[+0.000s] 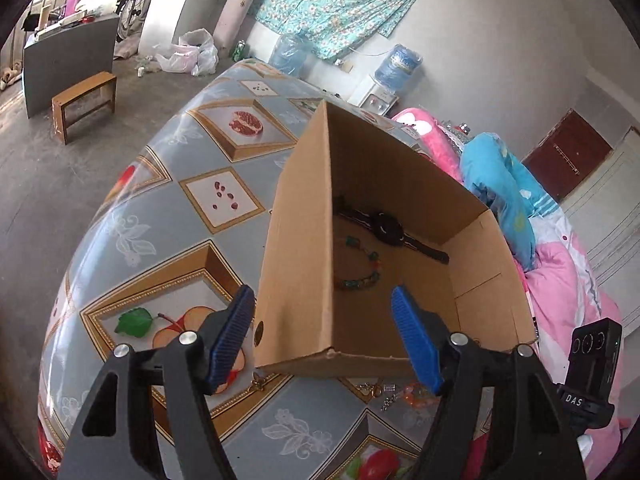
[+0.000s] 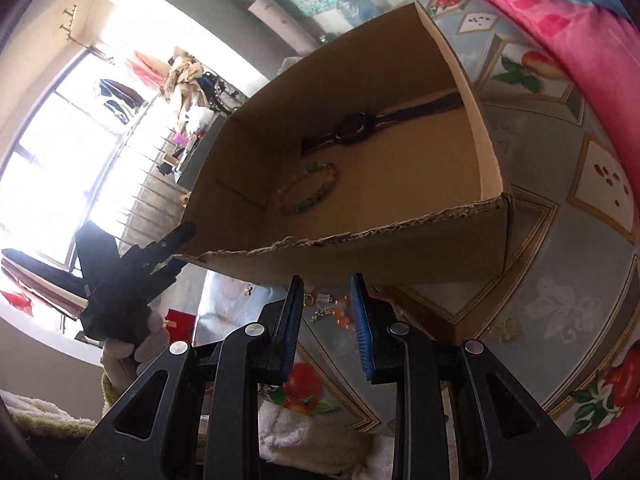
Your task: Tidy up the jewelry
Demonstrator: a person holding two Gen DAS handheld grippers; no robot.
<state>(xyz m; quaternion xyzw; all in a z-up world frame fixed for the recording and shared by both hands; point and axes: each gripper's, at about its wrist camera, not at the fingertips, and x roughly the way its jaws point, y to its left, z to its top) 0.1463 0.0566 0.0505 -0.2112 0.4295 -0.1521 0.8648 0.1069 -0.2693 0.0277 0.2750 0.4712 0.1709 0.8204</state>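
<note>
- A patterned tablecloth (image 2: 560,308) is covering the table, filling the right of the right-wrist frame.
- The right gripper (image 2: 326,320) is hanging part-spread and empty, just short of the orange beads (image 2: 343,312), at lower centre.
- The left gripper (image 1: 322,336) is straddling the box (image 1: 296,240) corner, spread and empty; the beads (image 1: 416,394) are lying under its right pad.
- Beyond, a bracelet (image 2: 310,188) and a watch (image 2: 354,128) are lying inside the box.

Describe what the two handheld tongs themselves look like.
Both match. The left tongs and right tongs have black, angular plastic linkage arms with triangular cut-outs and round silver pivot pins. Each finger carries a blue ribbed pad. A small black camera unit with a "DAS" label sits at the left view's right edge.
</note>
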